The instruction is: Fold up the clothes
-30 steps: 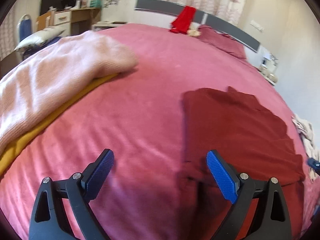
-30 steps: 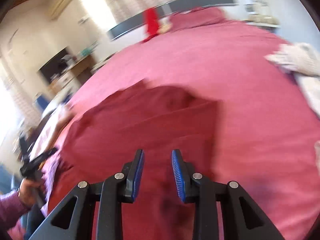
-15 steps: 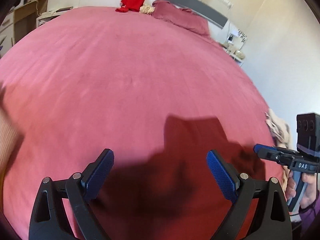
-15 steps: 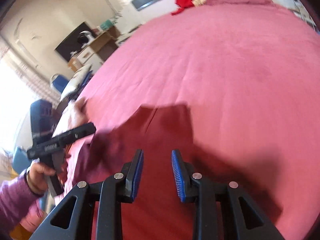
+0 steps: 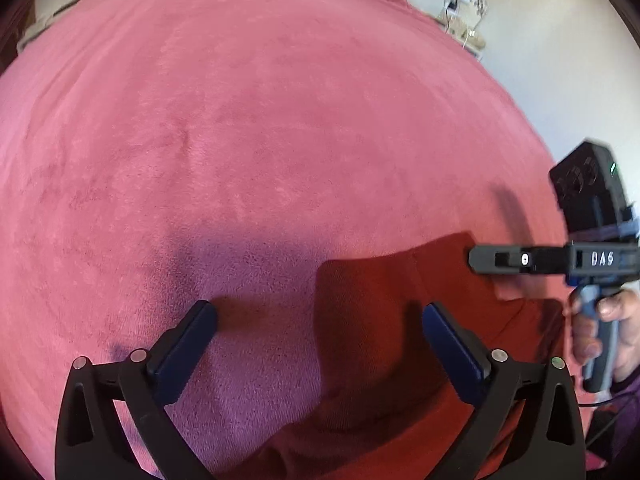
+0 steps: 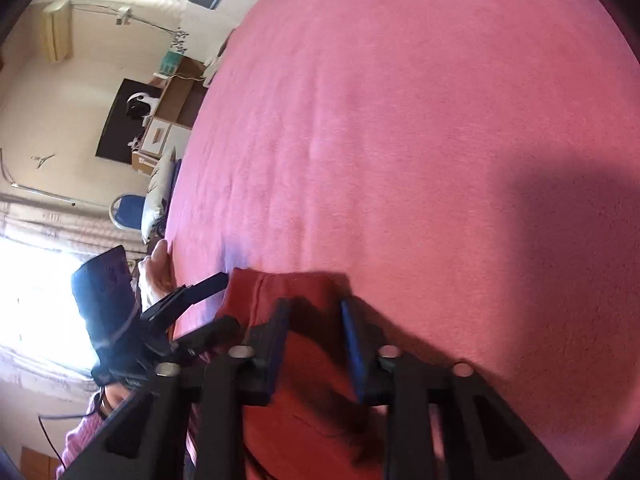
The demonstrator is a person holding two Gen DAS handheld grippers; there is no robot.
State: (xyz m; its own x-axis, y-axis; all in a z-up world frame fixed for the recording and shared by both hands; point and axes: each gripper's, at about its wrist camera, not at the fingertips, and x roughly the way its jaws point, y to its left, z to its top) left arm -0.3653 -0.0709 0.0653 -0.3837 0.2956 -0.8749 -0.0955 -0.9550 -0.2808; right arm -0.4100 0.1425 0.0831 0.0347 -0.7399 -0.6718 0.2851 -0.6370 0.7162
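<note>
Across the lower right of the left wrist view, the dark red garment (image 5: pixel 384 344) is lying on the pink bedspread (image 5: pixel 280 140). You are spreading the left gripper (image 5: pixel 320 316) wider above the garment's edge, pinching nothing. Your right gripper (image 6: pixel 314 312) is narrowing its jaws over that cloth, its pads not visibly pressing it.

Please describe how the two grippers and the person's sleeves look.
Both the left gripper and right gripper have black frames, silver bolts and blue-padded fingers. The right one bears white "DAS" lettering. A thin black cable trails below. The sleeves are purple.
</note>
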